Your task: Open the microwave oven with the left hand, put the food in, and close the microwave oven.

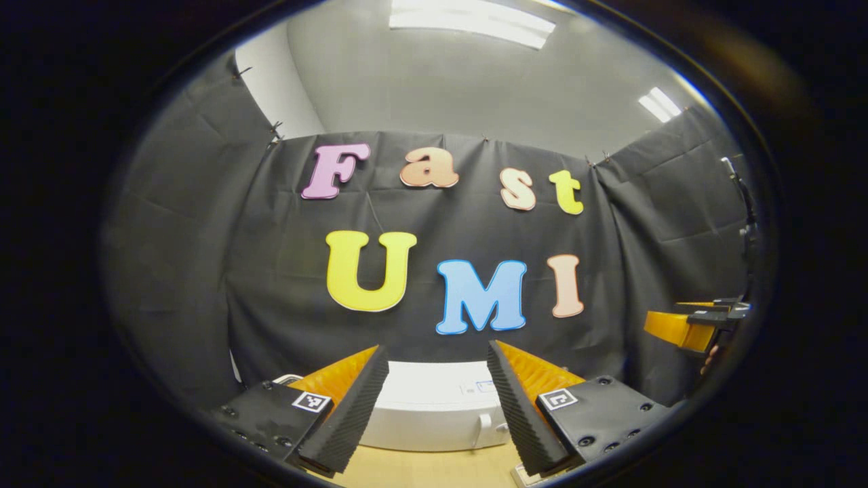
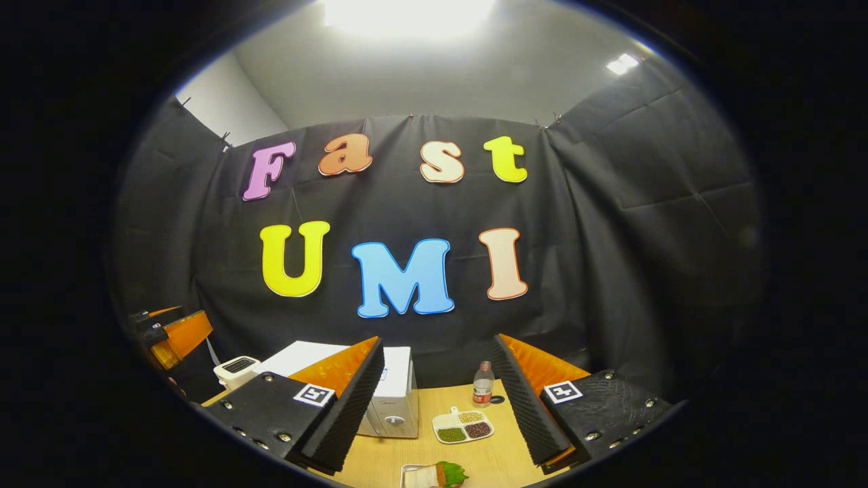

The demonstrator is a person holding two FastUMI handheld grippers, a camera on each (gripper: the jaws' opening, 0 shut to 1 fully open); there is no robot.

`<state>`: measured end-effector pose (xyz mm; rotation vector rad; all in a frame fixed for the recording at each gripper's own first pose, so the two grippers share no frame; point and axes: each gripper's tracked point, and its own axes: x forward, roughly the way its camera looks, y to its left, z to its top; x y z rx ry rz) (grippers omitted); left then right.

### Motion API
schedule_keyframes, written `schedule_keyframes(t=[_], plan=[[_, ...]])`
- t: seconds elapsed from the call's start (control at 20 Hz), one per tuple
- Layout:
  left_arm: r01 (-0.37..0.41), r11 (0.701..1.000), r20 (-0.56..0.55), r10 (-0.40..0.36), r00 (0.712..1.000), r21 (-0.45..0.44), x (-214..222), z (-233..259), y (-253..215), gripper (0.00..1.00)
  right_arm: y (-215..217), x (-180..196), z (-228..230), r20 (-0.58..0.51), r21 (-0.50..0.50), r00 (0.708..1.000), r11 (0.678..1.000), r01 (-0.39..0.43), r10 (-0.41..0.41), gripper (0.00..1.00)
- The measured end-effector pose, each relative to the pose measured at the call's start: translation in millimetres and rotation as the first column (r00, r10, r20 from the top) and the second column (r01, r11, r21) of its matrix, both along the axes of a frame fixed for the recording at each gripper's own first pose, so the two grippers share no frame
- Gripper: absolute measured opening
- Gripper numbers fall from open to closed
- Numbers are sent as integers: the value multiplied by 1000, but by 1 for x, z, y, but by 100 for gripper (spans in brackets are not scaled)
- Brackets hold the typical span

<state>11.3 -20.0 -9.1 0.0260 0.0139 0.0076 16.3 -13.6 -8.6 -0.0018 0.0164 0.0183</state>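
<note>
The left gripper (image 1: pixel 437 407) is being held high with its jaws spread wide and nothing between them; in the left gripper view the white microwave oven (image 1: pixel 434 413) is being framed in the gap, farther off on the wooden table (image 1: pixel 434 471), with its door closed. At the right edge of that view the right gripper (image 1: pixel 685 327) is being held up in the air, well apart from the oven.

The right gripper (image 2: pixel 437 413) is likewise being held parted and empty. In the right gripper view, going left to right, the left gripper (image 2: pixel 173 335) is being seen raised at the far left; below it a small white appliance (image 2: pixel 235 371) is standing on the table (image 2: pixel 380 468), just beside the microwave oven (image 2: pixel 397 393), which is partly being hidden by the near left finger (image 2: pixel 339 400). Right of the oven a divided dish of beans (image 2: pixel 463 425) is lying, and behind it a bottle (image 2: pixel 483 383) is standing upright. Nearest, at the bottom edge, the food (image 2: pixel 434 476) is being shown on a plate, well apart from the oven.
</note>
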Motion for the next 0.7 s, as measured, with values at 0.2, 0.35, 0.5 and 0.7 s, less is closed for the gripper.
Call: schedule_keyframes(t=[0.2,0.35,0.5,0.7], plan=[[3,1000,-16,-3,1000,1,6,-13,-9,96,-7,4,-4,-4,-17,1000,1000,3,-3,96],[15,1000,-51,-15,999,7,14,-36,-19,96,-13,6,-11,-15,-23,1000,1000,8,-9,96],[38,999,-88,-38,995,8,23,-67,-35,96,-20,8,-19,-30,-28,999,1000,14,-15,96],[99,994,-166,-104,981,-38,36,-124,-65,96,-34,12,-25,-43,-43,999,999,26,-28,96]])
